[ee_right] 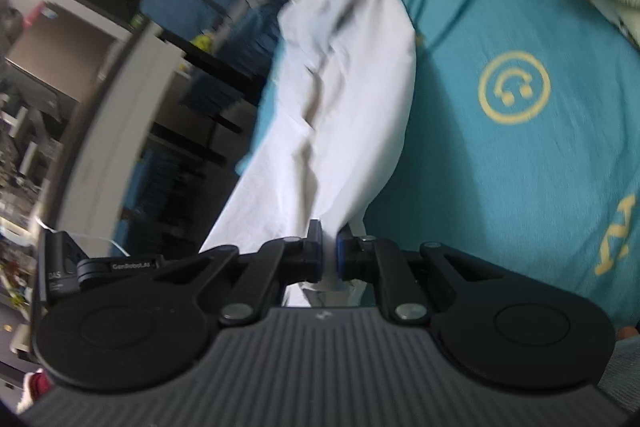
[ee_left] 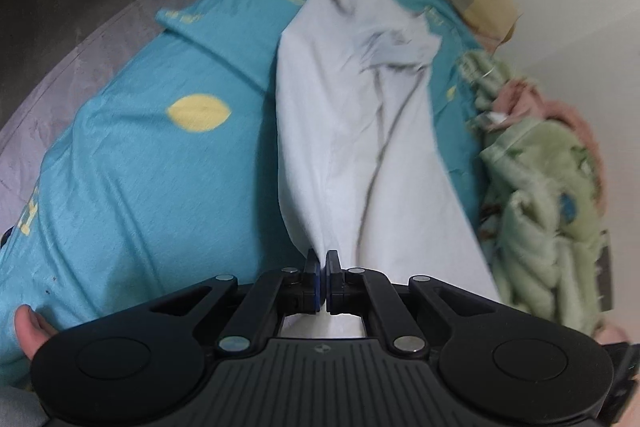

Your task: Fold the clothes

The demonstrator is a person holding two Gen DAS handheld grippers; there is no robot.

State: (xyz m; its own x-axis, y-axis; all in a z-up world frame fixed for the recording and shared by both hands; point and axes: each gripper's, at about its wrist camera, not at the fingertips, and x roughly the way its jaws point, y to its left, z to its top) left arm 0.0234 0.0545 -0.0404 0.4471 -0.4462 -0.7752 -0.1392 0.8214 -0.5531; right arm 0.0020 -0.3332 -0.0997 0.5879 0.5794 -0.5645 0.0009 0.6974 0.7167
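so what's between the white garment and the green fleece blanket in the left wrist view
A strip of the teal bedsheet separates the white garment from the green fleece blanket, narrowing toward the gripper, as the left wrist view shows.

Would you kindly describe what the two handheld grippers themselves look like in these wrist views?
Both look alike. The left gripper and the right gripper each have a dark grey ribbed body with a small emblem, black linkage arms with silver pivot pins, round black side discs, and black fingers with blue pads. In the right wrist view a small black module bears white lettering. No sleeves or cables show.
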